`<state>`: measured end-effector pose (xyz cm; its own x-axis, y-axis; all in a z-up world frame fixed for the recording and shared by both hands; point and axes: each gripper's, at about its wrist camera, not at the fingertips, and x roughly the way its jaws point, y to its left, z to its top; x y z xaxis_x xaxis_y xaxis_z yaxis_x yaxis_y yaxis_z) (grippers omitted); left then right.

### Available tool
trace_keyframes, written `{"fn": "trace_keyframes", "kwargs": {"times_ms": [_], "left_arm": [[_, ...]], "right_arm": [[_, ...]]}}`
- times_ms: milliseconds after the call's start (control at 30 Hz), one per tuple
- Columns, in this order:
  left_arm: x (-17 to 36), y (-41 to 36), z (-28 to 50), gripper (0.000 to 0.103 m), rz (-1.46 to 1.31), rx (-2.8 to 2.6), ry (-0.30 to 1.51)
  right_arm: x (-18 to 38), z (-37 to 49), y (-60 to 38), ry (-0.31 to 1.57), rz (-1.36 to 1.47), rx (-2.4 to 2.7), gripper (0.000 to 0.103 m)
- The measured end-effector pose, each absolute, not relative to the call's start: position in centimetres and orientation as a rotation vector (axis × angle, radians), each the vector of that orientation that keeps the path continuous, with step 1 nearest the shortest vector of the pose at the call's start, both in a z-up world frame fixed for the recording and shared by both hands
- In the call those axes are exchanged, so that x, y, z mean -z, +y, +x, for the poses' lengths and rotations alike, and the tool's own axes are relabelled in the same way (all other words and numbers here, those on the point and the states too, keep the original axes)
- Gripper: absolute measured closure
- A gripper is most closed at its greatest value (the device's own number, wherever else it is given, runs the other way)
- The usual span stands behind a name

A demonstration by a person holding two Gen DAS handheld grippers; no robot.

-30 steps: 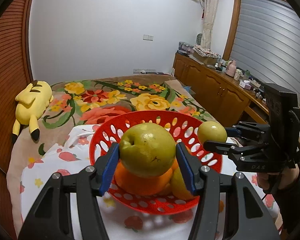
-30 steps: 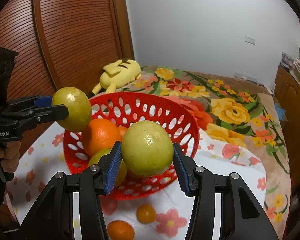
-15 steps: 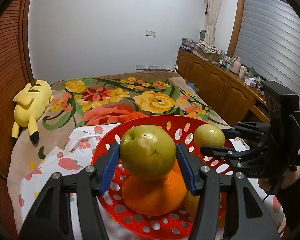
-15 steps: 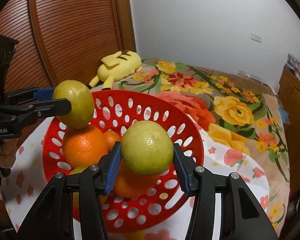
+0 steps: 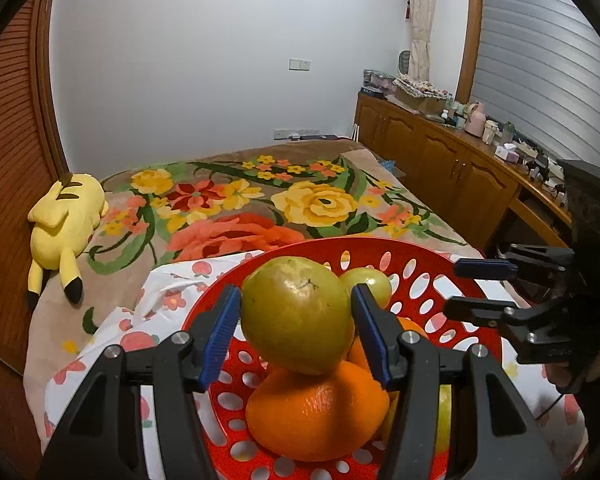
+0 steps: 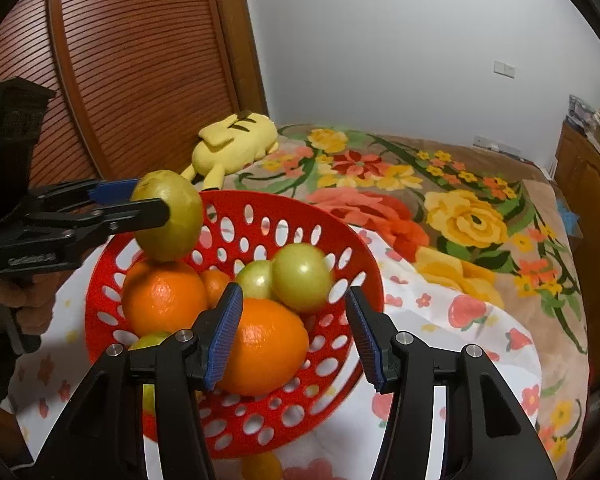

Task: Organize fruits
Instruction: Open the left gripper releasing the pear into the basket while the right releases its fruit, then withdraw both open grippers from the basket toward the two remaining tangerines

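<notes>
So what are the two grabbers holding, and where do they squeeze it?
The left gripper pinches a green fruit by its two sides, over the red basket. The right gripper holds nothing; its jaws are opening.

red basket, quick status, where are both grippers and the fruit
Left gripper shut on green fruit above red basket. Right gripper opening, empty; its green fruit dropped in the basket. Oranges piled below, nothing blocking.

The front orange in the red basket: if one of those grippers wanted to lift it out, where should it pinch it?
Probably across its widest middle, coming down from above. The orange is round, with no stem or handle, so only opposite sides give the fingers purchase. Its top is bare, while the basket wall and a green fruit crowd its far side.
</notes>
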<state>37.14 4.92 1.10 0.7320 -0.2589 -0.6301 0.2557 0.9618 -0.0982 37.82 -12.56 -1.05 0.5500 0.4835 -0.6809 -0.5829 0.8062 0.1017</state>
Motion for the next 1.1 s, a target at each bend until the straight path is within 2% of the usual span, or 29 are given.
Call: {"fn": "trace_keyframes", "kwargs": {"times_ms": [600,1100], "left_arm": [[-0.9,4.9,35.7,0.046,-0.012,0.259,0.696],[-2.6,4.0,27.6,0.035,-0.004,0.328,0.595]], "right_arm": [[0.7,34.2,-14.3,0.726,-0.124,-0.633,0.048],[0.7,28.3,-15.4,0.702,-0.117,-0.598,0.048]]}}
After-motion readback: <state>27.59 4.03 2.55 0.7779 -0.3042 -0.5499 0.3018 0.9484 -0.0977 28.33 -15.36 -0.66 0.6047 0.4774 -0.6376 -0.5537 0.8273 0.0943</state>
